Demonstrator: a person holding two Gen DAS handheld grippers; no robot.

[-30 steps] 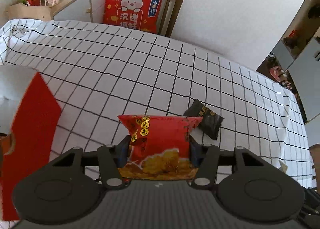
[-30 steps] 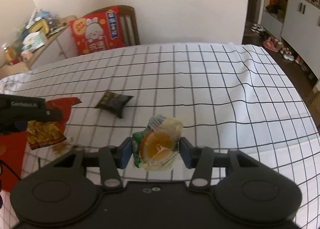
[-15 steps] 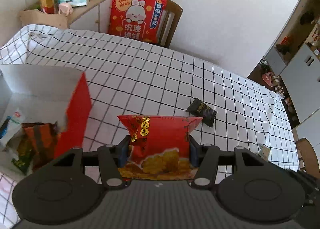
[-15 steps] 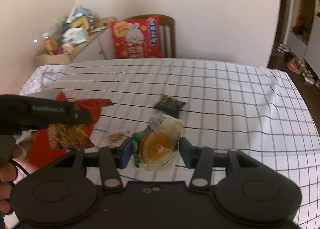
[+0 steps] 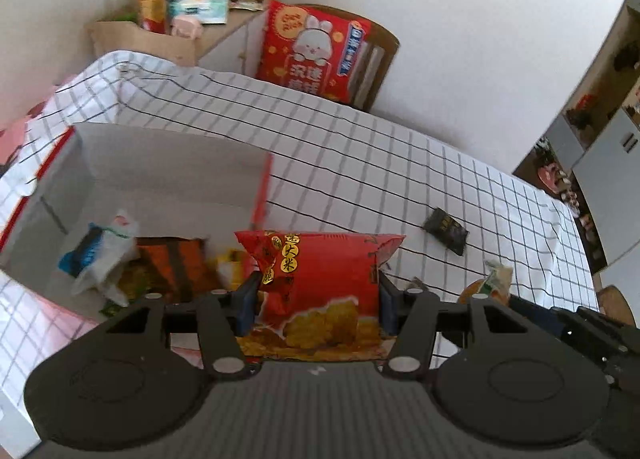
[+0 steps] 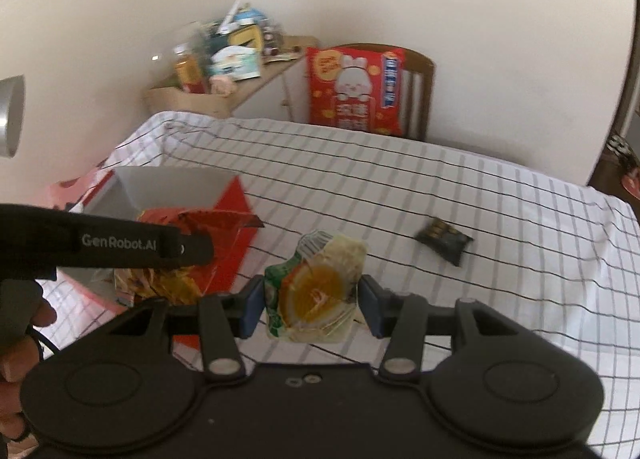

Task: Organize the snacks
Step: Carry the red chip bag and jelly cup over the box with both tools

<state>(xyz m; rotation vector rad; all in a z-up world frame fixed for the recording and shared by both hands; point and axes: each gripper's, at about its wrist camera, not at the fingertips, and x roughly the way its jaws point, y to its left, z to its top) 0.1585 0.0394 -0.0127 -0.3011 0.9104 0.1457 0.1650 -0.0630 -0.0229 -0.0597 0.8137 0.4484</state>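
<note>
My left gripper point(image 5: 316, 305) is shut on a red rice-cracker packet point(image 5: 320, 287), held in the air at the right edge of an open box point(image 5: 160, 179) with red outer walls and a white inside. Several snack packets point(image 5: 172, 267) lie in that box. My right gripper point(image 6: 314, 305) is shut on a clear packet with an orange-slice picture point(image 6: 316, 287), above the checked tablecloth to the right of the box point(image 6: 176, 183). In the right wrist view the left gripper's body point(image 6: 120, 245) and the red packet point(image 6: 192, 227) hang over the box. A small black snack packet point(image 5: 446, 230) point(image 6: 444, 241) lies on the cloth.
A white tablecloth with a black grid point(image 5: 400, 179) covers the table. Behind it stands a wooden chair with a red rabbit cushion point(image 5: 316, 55). A cluttered sideboard point(image 5: 188, 7) stands at the back left. A person's hand point(image 6: 20, 335) holds the left gripper.
Both grippers rose and moved left toward the box, each keeping its packet. The box's white inside and its snacks came into the left wrist view.
</note>
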